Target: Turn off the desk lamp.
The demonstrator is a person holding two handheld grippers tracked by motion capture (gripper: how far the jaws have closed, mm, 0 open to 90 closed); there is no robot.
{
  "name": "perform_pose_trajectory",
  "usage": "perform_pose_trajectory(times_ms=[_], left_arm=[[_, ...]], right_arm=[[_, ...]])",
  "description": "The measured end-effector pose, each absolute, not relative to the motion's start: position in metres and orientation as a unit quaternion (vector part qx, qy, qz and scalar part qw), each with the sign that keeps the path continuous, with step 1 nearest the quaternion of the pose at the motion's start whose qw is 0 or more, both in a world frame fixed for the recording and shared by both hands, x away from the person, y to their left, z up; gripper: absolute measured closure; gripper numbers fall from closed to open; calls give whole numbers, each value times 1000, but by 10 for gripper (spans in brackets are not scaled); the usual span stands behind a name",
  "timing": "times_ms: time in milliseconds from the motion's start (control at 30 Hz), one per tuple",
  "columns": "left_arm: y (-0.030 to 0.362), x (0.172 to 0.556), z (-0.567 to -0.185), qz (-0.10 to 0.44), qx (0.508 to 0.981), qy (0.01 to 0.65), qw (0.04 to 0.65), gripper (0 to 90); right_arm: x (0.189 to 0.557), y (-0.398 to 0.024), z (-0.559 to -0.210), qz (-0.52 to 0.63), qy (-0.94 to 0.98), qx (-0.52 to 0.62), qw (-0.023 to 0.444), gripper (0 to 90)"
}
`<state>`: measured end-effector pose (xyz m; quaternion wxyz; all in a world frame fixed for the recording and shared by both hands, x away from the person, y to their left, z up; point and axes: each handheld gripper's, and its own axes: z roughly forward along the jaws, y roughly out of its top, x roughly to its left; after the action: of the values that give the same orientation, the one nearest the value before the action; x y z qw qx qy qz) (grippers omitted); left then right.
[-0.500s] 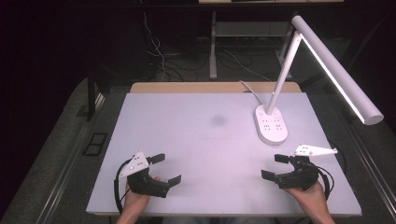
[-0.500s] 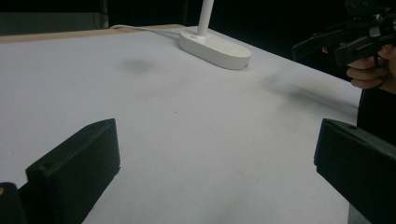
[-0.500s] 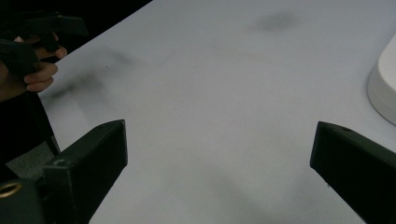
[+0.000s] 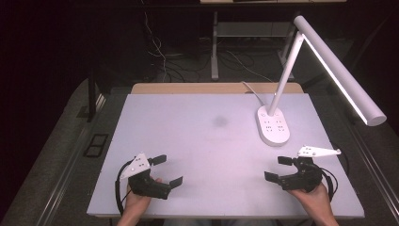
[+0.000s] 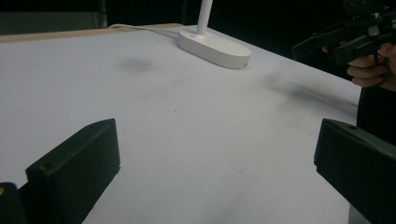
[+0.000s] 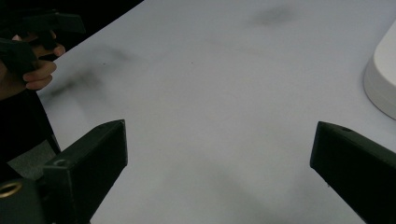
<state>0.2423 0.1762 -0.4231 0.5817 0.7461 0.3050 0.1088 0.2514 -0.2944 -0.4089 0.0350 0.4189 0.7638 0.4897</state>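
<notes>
While I look down from the high view, my left gripper (image 4: 167, 170) sits at the near left of the worktop (image 4: 207, 141), held in a hand (image 4: 136, 200) that comes in over the near edge, its jaws spread wide with nothing between them and pointing toward the right side of the surface. From the left gripper view I see those two black jaws standing far apart at the bottom corners, bare white worktop between them, and beyond them a faint dark smudge (image 5: 136, 65) on the surface. That same smudge (image 4: 220, 121) lies near the middle of the worktop in the high view, well apart from both grippers. Moving right, the desk lamp (image 4: 291, 70) stands with its white oval base (image 4: 273, 125) on the far right part of the worktop, its stem leaning up and its long lit bar reaching out past the right edge; a white cable (image 4: 251, 90) runs from the base toward the far edge. My right gripper (image 4: 277, 168) rests at the near right, just in front of the lamp base but apart from it, jaws also wide and empty, pointing left toward the other gripper. From the right gripper view the base's rounded edge (image 6: 380, 79) shows at the right.
</notes>
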Motion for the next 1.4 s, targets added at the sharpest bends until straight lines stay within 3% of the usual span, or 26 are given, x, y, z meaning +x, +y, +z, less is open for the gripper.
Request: perform_pose_trajectory(times_ms=[667, 1400], left_arm=[[174, 242, -424, 104, 754, 298, 576, 0], [174, 242, -424, 106, 756, 299, 572, 0]], right_arm=[[254, -296, -409, 465, 776, 425, 28, 40], [271, -314, -383, 466, 774, 427, 38, 40]])
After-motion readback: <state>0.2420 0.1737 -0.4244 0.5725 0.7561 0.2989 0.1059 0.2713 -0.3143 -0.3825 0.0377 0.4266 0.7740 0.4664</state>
